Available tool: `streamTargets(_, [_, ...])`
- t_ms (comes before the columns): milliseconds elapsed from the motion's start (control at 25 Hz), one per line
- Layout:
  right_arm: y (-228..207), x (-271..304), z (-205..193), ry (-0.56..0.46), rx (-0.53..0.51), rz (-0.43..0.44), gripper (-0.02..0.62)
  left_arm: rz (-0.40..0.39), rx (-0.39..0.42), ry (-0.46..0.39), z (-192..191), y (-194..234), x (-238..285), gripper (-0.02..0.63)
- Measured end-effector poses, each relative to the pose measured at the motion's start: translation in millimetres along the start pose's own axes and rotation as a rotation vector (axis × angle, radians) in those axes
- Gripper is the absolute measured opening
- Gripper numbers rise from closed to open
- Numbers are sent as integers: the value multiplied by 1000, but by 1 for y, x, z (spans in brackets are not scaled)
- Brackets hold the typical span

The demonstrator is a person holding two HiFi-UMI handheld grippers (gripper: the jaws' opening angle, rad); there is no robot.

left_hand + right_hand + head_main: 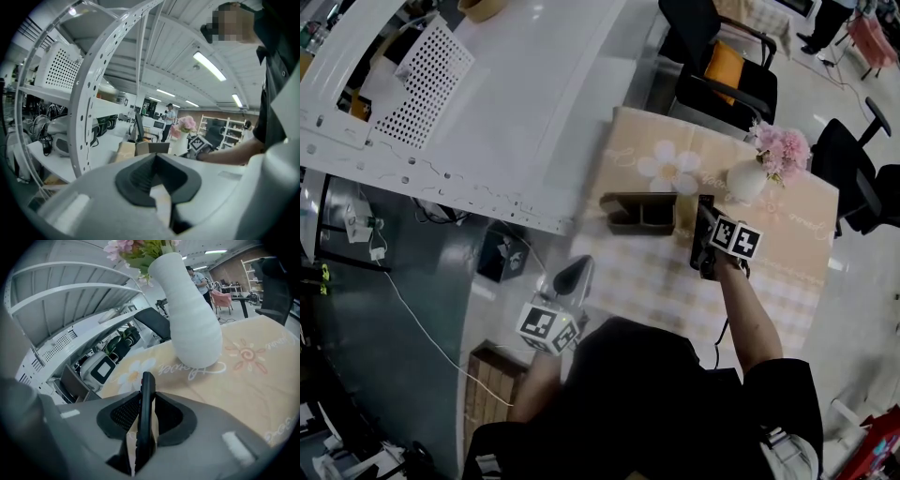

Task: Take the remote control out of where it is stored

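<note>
Right gripper (146,401): we see its jaws pinching the remote control (148,384), one pad on each flat face, so the remote stands on edge between them.
Remote control: it is out of the brown holder (642,214) and held in the right gripper over the tablecloth (670,281). In the head view it sits between the holder and the vase (746,180). We cannot tell whether its far end touches the cloth.
Left gripper (154,157): its dark pads are pressed together at the tips, and we see nothing between them. In the head view it hangs off the near left edge of the table, well apart from the holder.
Brown holder: it stands upright on the cloth near the far edge, open at the top, with a divider making two compartments. We cannot make out what is inside them.
Vase: white and upright, it holds pink flowers (783,148) and stands right of the holder. In the right gripper view it rises just beyond the remote's tip.
Tablecloth: beige with a white flower print and pale checks, lying flat.
Surroundings: a white shelf rack (487,112) lies left of the table, and black office chairs (722,80) stand beyond it.
</note>
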State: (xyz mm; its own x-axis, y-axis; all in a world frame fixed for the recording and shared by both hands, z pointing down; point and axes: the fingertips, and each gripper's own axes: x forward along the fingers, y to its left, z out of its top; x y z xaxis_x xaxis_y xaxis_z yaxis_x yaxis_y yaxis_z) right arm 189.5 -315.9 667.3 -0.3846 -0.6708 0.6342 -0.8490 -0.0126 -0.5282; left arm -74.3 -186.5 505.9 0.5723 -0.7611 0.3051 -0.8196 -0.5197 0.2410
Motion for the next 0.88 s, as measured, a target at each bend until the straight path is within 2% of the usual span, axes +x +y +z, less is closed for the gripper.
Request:
streamTargets(240, [-1, 5, -16, 50, -35, -47, 106, -17, -3, -2, -3, -4, -2, 3])
streamTargets(640, [-7, 4, -29, 64, -89, -86, 118, -2, 9, -9, -3, -3, -19, 3])
streamTargets(800, [-12, 1, -30, 66, -156, -126, 195, 6, 1, -11, -4, -3, -25, 3])
streamTargets(880, [-15, -4, -30, 53, -168, -141, 187, 0, 0, -12, -4, -4, -26, 3])
